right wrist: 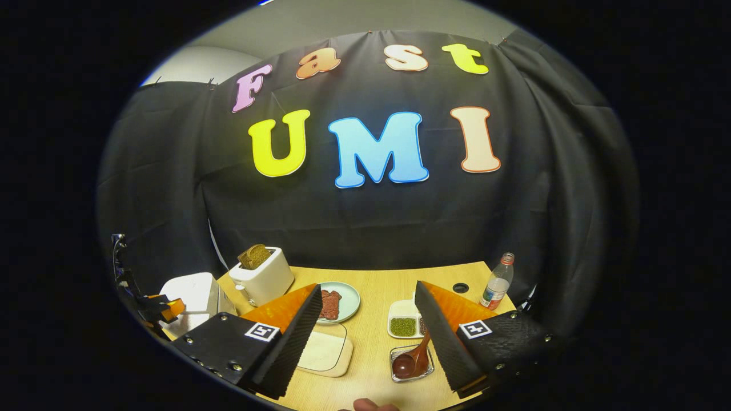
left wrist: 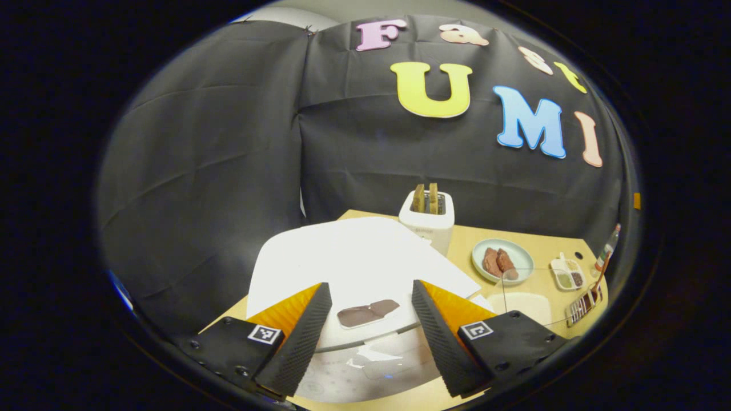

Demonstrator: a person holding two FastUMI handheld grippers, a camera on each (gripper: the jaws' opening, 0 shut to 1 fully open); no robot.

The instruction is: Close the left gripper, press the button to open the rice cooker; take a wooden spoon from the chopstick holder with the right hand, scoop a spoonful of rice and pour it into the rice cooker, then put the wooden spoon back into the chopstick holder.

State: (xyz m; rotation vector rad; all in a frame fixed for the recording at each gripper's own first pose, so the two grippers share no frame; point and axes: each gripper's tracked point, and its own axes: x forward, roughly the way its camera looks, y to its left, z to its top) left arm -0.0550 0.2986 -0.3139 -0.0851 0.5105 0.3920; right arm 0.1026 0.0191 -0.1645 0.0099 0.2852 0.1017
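The left gripper [left wrist: 370,319] hangs just above the white, smooth-lidded rice cooker [left wrist: 348,260], its jaws spread wide with nothing between them. Seen between the fingers is a dark, flat panel [left wrist: 367,312] on the front of the lid; whether that is the release button cannot be told. Since the task asks for closed fingers to push the button, the jaws would have to come together first, giving one blunt tip rather than two that would straddle the target. The lid looks shut.

The right gripper [right wrist: 365,334] is held back over the pale wooden table [right wrist: 377,285], jaws also apart and empty. Just ahead of its right finger, the reddish-brown wooden spoon [right wrist: 412,361] lies bowl-down in a small clear holder [right wrist: 411,365], handle slanting up behind the fingertip, so it sits close for a pick once the cooker is open. A shallow clear container [right wrist: 322,351] lies near the left finger; its pale contents may be the rice, though that is only a guess.

Behind stand a white toaster [right wrist: 261,279] with brown bread in its slots, a pale green plate [right wrist: 342,302] of reddish meat, and a clear plastic bottle [right wrist: 497,282]
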